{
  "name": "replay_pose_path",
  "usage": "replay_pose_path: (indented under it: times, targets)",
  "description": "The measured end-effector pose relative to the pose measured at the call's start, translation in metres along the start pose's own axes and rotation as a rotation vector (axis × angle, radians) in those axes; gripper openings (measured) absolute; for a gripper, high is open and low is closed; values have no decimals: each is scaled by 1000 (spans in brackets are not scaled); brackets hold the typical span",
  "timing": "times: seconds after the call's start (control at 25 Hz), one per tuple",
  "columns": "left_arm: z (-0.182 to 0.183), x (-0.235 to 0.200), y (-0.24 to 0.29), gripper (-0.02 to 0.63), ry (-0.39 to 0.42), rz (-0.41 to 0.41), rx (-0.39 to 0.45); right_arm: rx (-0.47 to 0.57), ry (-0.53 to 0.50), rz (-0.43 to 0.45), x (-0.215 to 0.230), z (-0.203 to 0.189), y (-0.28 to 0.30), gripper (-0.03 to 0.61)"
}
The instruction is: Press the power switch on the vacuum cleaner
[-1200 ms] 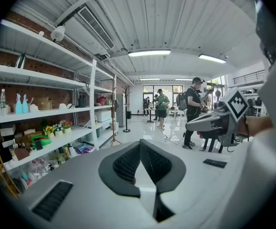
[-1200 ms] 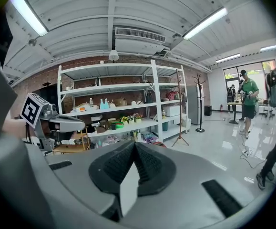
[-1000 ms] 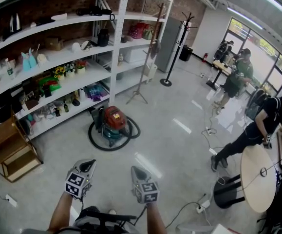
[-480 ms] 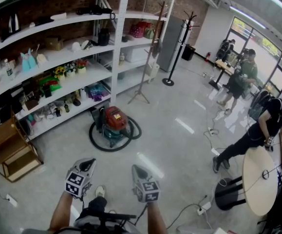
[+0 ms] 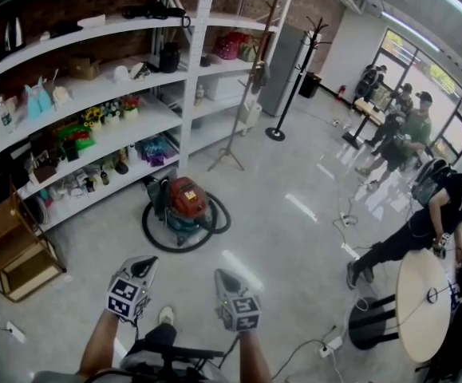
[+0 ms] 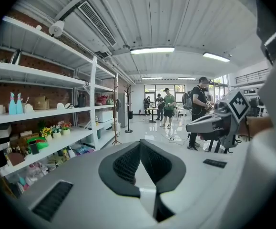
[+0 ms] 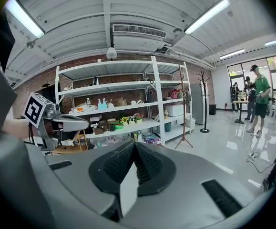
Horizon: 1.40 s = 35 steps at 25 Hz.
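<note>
We held the left gripper (image 5: 144, 267) and right gripper (image 5: 222, 278) with jaws pressed together, empty. The vacuum (image 5: 184, 200), red-lidded over a dark teal body, stood on the floor by the shelves (image 5: 198, 70), well ahead; only the head view showed it.

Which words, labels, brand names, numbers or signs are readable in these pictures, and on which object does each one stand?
None can be read in any view.
Vacuum cleaner: any label on it is too small to read.
Shelf goods: print too small and blurred.
Marker cubes on the left gripper and right gripper: only black-and-white square patterns, no letters.
</note>
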State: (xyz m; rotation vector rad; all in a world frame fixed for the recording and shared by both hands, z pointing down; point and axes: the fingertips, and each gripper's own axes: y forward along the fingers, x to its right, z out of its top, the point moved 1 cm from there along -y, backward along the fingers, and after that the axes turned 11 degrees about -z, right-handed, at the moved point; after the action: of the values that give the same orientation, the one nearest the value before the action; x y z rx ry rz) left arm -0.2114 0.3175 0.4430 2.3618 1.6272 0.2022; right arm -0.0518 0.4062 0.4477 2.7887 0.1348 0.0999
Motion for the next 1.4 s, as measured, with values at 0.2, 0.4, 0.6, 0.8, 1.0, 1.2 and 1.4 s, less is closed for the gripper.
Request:
replay_pose_path:
  times: [0.2,0.4,0.6,0.8,1.0,1.2,1.4]
  targets:
    - [12,-34,18,8,-10,-3,-7,-10,0,-1,3,18,36,12]
    - [21,-67,32,8,-16,-14,-10,-13,-10,-6,0,36,68,12]
    - [26,-99,47,8,-10,-23,-10,-15,-14,-13,-2,49,101,12]
    - [36,-131,61,8,-13,-29,-2,-16,-18,-23,-3,63,132,12]
    - [33,-160,73,8,-14,-36,-23,-16,-15,-29,-5,73,160,12]
    - [39,-184,81,8,-11,-38,-14,-18,-8,-35,-8,80,182,12]
    - [36,-202,87,8,-18,-38,-16,-22,-16,-41,-10,83,196,12]
